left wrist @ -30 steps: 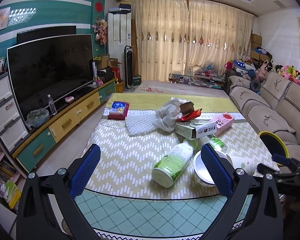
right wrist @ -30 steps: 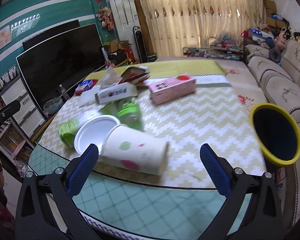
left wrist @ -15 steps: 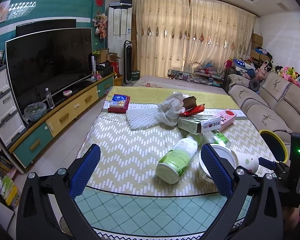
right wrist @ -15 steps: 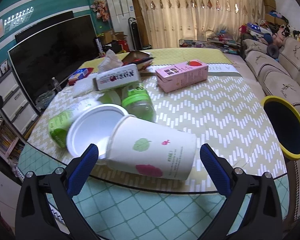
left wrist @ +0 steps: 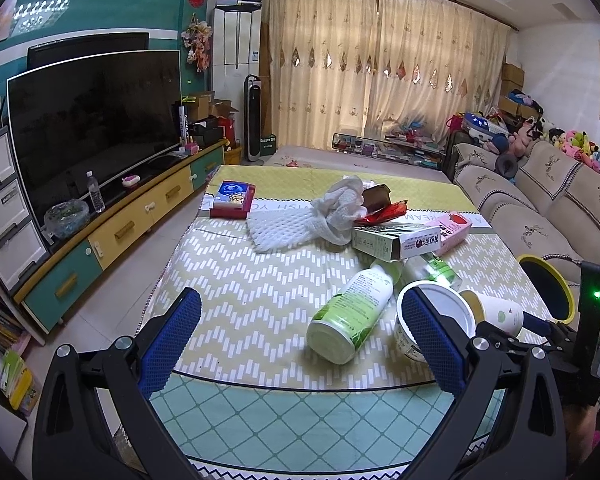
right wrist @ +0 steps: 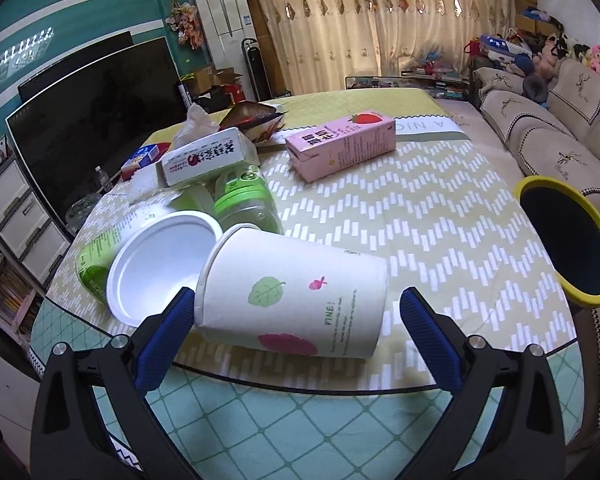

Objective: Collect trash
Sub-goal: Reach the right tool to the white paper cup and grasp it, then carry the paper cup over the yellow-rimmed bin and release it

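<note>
Paper cup between our right fingers, nothing gripped yet.
R hand-held gripper point(right wrist: 296, 320) spread wide around the tipped paper cup point(right wrist: 296, 292) at the tabletop point(right wrist: 440, 216) near edge, beside white bowl point(right wrist: 160, 264); L hand-held gripper point(left wrist: 300, 332) released, over bare cloth near green bottle point(left wrist: 352, 312).

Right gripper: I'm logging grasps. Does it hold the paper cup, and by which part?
Nothing held: the right gripper is open, straddling the paper cup lying sideways.
</note>
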The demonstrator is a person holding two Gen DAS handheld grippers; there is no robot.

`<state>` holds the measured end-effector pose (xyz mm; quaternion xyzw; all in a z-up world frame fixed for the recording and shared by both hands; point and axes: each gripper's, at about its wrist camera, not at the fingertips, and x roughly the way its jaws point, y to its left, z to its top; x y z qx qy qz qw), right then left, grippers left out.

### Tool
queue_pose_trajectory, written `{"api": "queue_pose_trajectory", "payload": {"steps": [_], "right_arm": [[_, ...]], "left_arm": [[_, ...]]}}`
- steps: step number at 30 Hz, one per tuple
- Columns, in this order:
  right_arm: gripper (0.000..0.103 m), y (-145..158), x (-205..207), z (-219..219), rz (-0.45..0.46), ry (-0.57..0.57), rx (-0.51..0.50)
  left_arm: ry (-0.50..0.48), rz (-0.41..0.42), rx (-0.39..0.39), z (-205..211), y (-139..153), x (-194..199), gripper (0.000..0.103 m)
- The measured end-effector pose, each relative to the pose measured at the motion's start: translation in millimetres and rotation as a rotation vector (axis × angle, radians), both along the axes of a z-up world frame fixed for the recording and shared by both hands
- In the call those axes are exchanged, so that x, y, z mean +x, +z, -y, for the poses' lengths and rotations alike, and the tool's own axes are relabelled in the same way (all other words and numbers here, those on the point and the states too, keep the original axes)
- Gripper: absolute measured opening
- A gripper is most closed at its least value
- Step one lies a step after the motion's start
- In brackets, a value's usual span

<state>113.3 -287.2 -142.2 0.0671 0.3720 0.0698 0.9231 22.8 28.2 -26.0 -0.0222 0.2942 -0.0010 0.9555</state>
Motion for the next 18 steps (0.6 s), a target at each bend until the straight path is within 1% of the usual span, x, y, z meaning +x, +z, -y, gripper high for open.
{"api": "queue_pose_trajectory", "payload": {"steps": [1, 2, 5, 8, 11, 18], "right_arm": [[0.084, 1, 0, 5, 0.003, -0.013, 0.011], [0.081, 1, 0, 9, 0.003, -0.024, 0.016], [0.081, 1, 2, 17, -0.004, -0.047, 0.001], [0.081, -4, 6, 17, -0.025, -0.040, -0.009], [0.081, -10, 8, 20, -0.029, -0.046, 0.008], [0.080, 0, 2, 35, 0.022, -0.069, 0.024]], "left_arm": [[-0.002, 0.000, 0.002, 0, 0, 0, 0.099], [-0.003, -0.001, 0.004, 1, 0, 0, 0.099], [-0.002, -0.002, -0.001, 1, 0, 1, 0.099], [-0.007, -0.010, -0.003, 4, -2, 3, 0.099], [-0.020, -0.018, 0.005, 9, -4, 5, 0.099], [-0.046, -0.023, 0.011, 18, -7, 9, 0.099]]}}
